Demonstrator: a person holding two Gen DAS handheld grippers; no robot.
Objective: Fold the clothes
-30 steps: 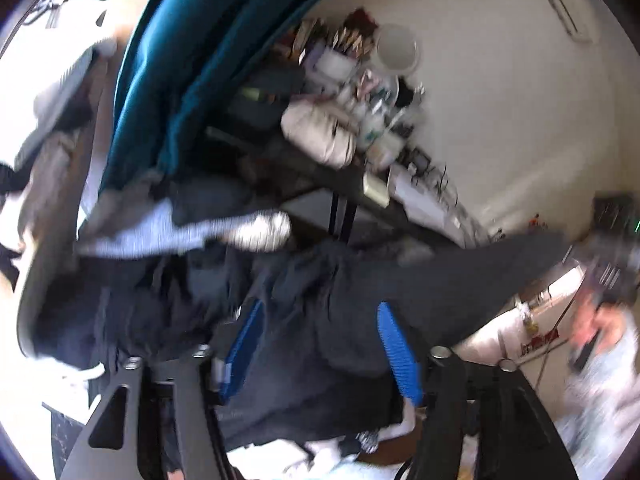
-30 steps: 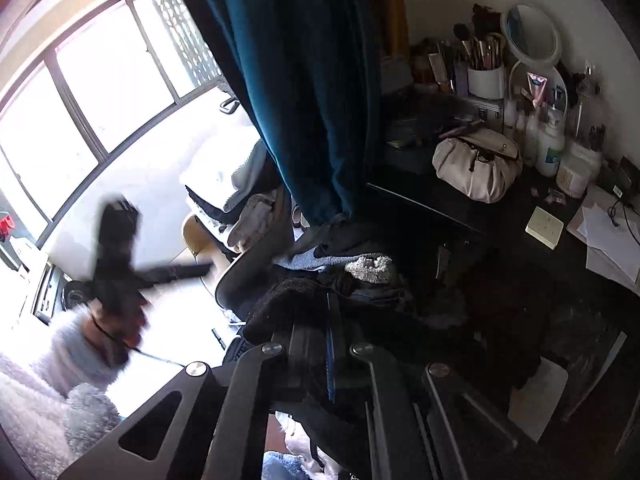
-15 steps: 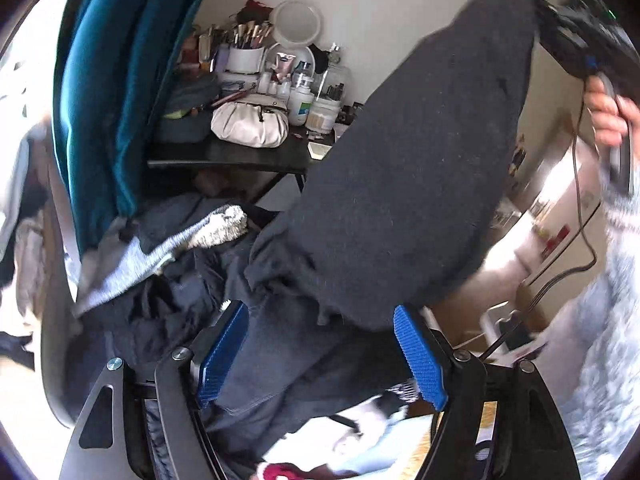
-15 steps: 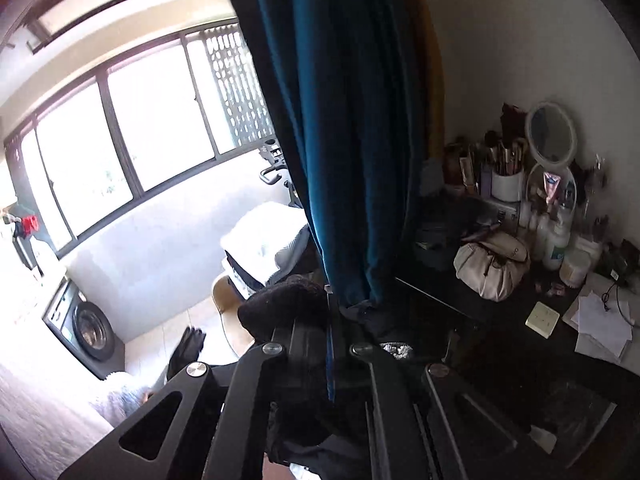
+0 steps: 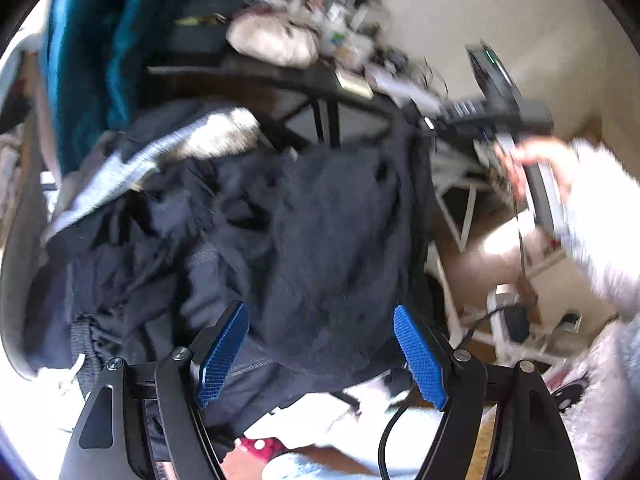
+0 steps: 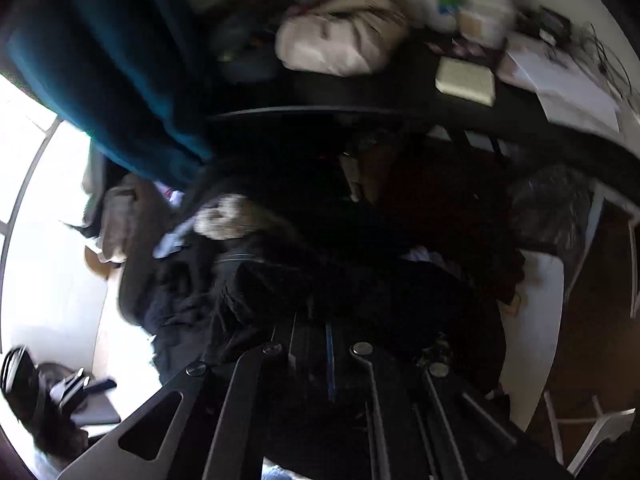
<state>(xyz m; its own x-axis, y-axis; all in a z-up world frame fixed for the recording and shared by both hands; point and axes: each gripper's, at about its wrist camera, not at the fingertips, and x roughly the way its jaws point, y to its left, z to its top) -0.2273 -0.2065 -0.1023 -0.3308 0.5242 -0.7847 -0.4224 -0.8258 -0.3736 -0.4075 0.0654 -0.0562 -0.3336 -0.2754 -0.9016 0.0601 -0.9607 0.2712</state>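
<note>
The left gripper [image 5: 320, 344] is spread wide, its two blue-padded fingers [image 5: 222, 354] well apart and clamping nothing. Between and just ahead of them lies a dark charcoal garment [image 5: 328, 232], its lower edge draping down past the pads toward the camera. Whether the cloth touches either pad cannot be told from the blur. The garment rises away from this gripper to its upper right corner, where the right gripper [image 5: 430, 124] is seen pinching it, held by the person's hand [image 5: 532, 160] in a white fuzzy sleeve [image 5: 600, 216].

In the right wrist view the right gripper [image 6: 329, 344] has its fingers pressed together, with only a thin blue strip of pad showing, clenched on the dark charcoal garment [image 6: 360, 292], which bunches right at the fingertips and spreads ahead of them.

To the left of the left gripper, beyond the garment, a heap of dark clothes [image 5: 120, 240] lies with a light grey piece [image 5: 120, 168] on top. Farther ahead stands a black desk [image 5: 280, 76] carrying a cream handbag [image 5: 272, 40] and blurred small items. A teal curtain [image 5: 84, 52] hangs at the far left.
</note>
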